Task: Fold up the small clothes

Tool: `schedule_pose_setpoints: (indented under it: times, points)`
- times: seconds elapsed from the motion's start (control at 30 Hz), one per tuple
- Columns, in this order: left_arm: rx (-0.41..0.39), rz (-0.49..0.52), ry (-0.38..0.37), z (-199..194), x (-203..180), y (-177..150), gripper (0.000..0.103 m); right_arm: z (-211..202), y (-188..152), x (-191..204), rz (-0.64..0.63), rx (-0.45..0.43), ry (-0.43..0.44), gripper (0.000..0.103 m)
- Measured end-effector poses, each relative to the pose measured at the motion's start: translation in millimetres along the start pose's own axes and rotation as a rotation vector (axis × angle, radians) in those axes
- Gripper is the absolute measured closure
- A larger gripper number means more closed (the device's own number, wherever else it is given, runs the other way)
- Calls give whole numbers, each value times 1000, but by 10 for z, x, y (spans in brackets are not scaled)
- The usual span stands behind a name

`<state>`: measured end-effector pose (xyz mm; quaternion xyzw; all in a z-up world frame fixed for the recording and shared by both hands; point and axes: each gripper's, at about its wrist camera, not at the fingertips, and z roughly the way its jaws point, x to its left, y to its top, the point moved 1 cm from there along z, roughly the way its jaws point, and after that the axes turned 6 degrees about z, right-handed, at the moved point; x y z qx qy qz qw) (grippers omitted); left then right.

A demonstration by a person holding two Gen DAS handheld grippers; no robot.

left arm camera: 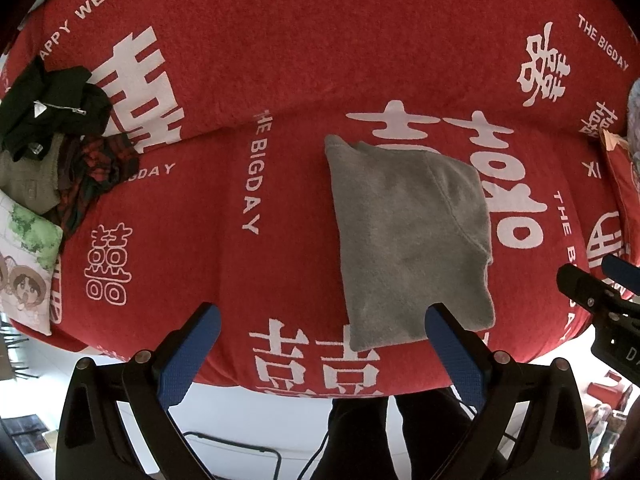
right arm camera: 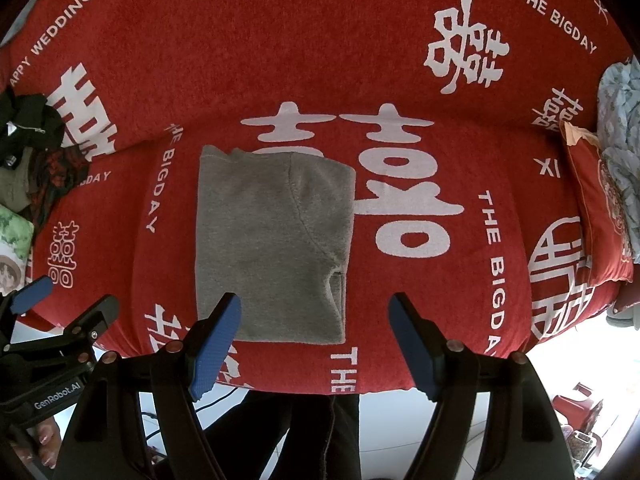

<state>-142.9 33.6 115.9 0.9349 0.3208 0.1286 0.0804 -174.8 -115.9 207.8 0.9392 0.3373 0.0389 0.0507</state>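
Note:
A grey knit garment (left arm camera: 408,236) lies folded into a rough rectangle on the red sofa cover (left arm camera: 280,80); it also shows in the right wrist view (right arm camera: 272,240). My left gripper (left arm camera: 320,328) is open and empty, held above the sofa's front edge just short of the garment's near edge. My right gripper (right arm camera: 316,316) is open and empty, over the garment's near right corner. Each gripper shows at the edge of the other's view: the right one (left arm camera: 600,300), the left one (right arm camera: 60,320).
A pile of dark and plaid clothes (left arm camera: 60,132) lies at the sofa's left end beside a cartoon-print pillow (left arm camera: 24,256). A red cushion (right arm camera: 600,208) and a pale blue patterned cloth (right arm camera: 620,128) sit at the right end. White floor lies below the front edge.

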Motion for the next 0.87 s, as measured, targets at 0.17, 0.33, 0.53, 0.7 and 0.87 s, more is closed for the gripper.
schedule_pose_setpoints:
  times: [0.17,0.33,0.53,0.7,0.87]
  points:
    - [0,-1,-1,-1,-2,1,1,9,10,5,0,5,0,24]
    - [-3,-12,3,-12,24,28,1,27,-2,15,-1,9,-1,24]
    - [0,-17,0,-12,20,30,1,32,-3,5,-2,11,-2,24]
    - [-4,-27,3,-8,14,21,1,46,-22,2,0,11,-1,24]
    - [-15,-38,-3,-17,-2,30,1,46,-14,1,0,12,-1,24]
